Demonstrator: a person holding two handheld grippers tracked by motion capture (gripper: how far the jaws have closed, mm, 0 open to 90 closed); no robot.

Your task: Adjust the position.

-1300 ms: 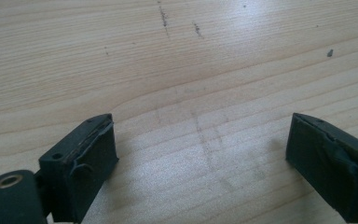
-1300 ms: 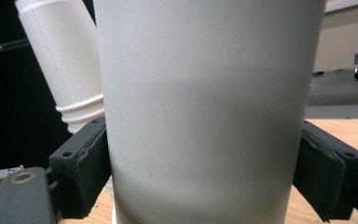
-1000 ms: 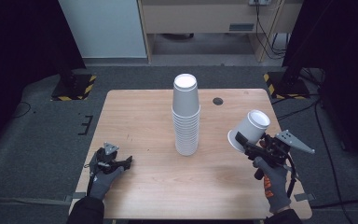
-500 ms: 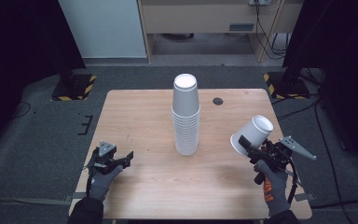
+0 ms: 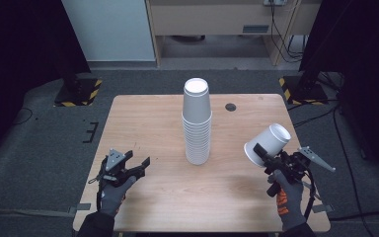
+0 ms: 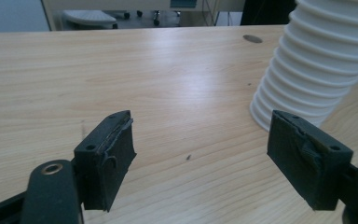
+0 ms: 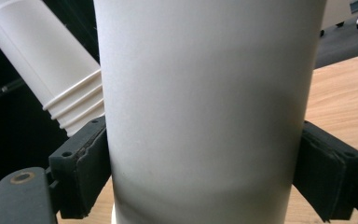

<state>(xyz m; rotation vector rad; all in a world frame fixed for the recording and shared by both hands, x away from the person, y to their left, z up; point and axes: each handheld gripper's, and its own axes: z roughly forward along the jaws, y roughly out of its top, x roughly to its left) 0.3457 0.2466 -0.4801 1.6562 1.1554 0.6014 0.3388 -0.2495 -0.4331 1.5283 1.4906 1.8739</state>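
One light wooden table (image 5: 148, 118) stands on grey carpet (image 5: 44, 143), bearing a stack of white paper cups (image 5: 197, 123). The right gripper (image 5: 259, 154) clamps a single white paper cup (image 5: 269, 144); the left gripper (image 5: 139, 165) has its jaws wide apart with nothing between them.

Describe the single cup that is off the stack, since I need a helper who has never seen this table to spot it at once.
Start at the wooden table and its tall stack of white cups in the middle. Look right of the stack, near the table's right edge: the single white cup is there. Unlike the stacked cups, it is alone, tilted, and clamped in the right hand-held gripper.
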